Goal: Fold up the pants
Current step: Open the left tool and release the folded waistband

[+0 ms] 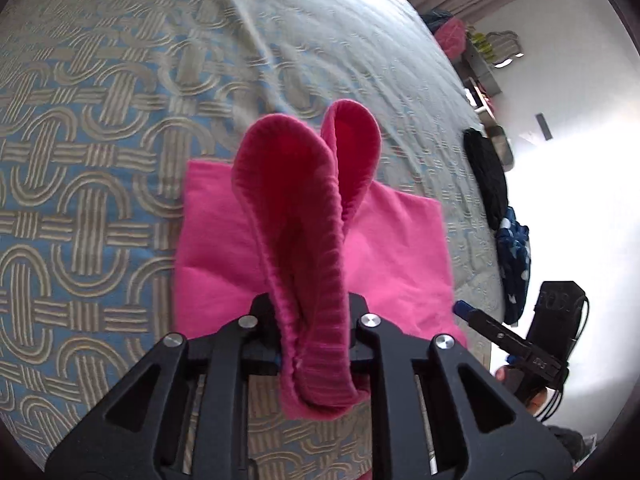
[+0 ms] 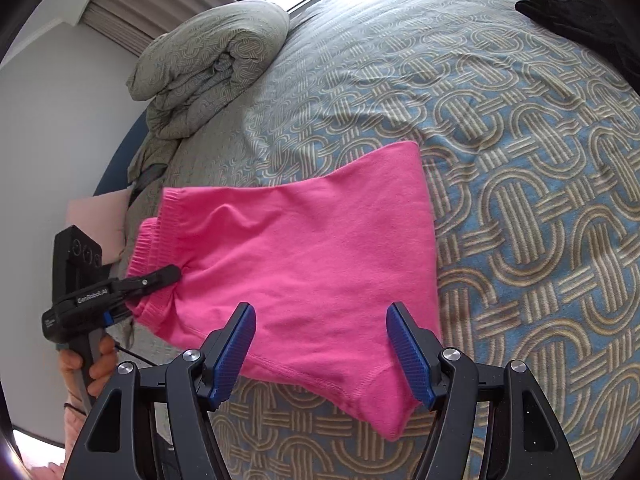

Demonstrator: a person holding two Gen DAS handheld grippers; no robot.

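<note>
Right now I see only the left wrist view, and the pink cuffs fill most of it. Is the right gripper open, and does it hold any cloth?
Observer: The right gripper is open; its blue pads grip nothing.
Operator: Where is it relative to the pants?
Observer: It hangs over the stitched near edge of the pink pants, which lie folded on the bed cover.
Operator: Is something at the far end of the bed?
Observer: A rolled grey quilt lies at the far left corner, apart from the pants.
</note>
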